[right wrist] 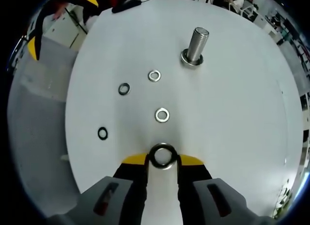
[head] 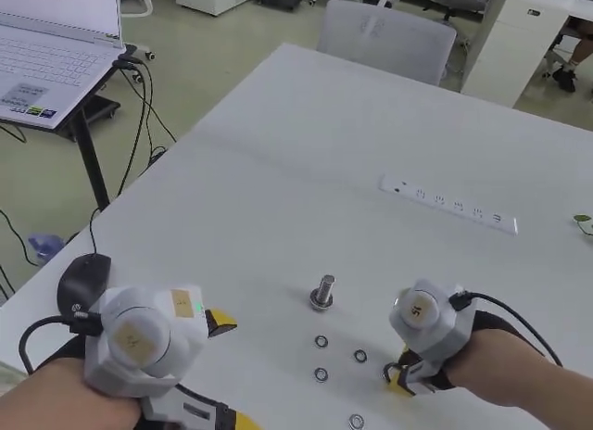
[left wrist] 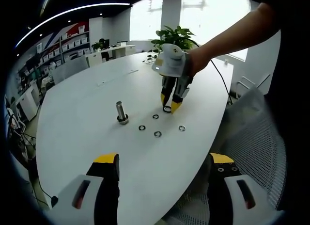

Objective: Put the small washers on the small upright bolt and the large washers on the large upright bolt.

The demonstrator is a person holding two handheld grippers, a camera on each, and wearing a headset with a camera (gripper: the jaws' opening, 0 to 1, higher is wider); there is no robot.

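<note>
My left claw hangs apart over the counter's near edge. The bolt stands upright mid-counter, with four loose washers before it. My right claw is clamped on a washer at the surface. I judge this the pickup; next comes lifting and centring it over the bolt. The right claw's cap label seems to read 15.

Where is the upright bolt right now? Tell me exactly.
The upright bolt stands on the white table at lower centre of the head view, just beyond the loose washers and left of the right gripper.
</note>
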